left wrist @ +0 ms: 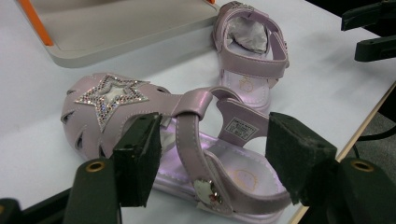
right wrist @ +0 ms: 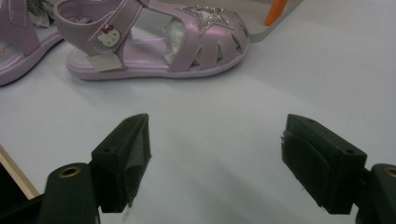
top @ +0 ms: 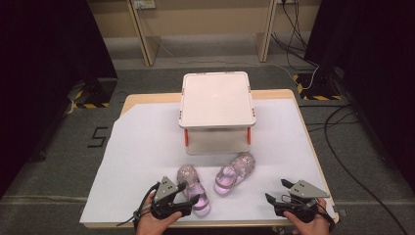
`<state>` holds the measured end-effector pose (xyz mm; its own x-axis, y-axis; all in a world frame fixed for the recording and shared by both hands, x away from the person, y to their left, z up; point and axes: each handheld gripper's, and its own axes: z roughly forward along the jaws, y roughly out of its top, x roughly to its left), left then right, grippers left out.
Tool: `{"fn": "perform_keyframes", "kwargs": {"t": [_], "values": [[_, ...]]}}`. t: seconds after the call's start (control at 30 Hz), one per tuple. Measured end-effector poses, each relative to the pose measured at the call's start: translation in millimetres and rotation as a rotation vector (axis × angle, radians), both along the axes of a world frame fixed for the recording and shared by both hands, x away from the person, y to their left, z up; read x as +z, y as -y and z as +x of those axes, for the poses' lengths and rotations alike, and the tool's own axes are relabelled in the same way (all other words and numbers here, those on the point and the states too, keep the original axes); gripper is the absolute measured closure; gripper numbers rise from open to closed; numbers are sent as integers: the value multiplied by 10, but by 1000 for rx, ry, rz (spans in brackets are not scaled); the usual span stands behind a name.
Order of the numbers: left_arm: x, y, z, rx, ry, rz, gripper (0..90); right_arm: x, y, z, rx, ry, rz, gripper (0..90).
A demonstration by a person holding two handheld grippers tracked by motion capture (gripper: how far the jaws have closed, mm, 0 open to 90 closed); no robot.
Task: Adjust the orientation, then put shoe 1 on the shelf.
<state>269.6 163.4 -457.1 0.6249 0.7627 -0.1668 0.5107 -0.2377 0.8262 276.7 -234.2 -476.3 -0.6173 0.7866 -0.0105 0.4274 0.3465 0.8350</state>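
**Left tongs closing in on the near sandal**

Two pink sandals lie near the front edge of the counter, just ahead of a low white two-tier rack (top: 217,100) that stands toward the back. Neither has been lifted yet; judging by the layout, both still have to go onto the rack.

The left tongs (top: 192,192) straddle the heel end of the left sandal (top: 193,187). Their jaws are partly closed, with the ankle strap between them, and the pads do not look pressed on it yet. The right tongs (top: 275,190) hover near the front right corner, jaws wide apart with nothing between them, well apart from the right sandal (top: 235,173).

Each sandal is glossy lilac, with a glittery star on the toe, cut-out slits, a buckled strap with a small cartoon badge, and tissue stuffed inside.
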Motion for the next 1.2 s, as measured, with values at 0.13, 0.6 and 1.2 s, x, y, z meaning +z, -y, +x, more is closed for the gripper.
{"fn": "perform_keyframes", "kwargs": {"t": [0.13, 0.6, 1.2], "values": [[-14, 29, 18, -5, 10, 16, 417, -1, 0, 2, 3, -1, -1, 245], [-57, -60, 25, -33, 51, 67, 661, -3, -35, 2, 16, -4, -7, 246], [-32, -233, 70, -26, 80, 100, 744, -3, -47, -13, 31, 2, -22, 246]]}}
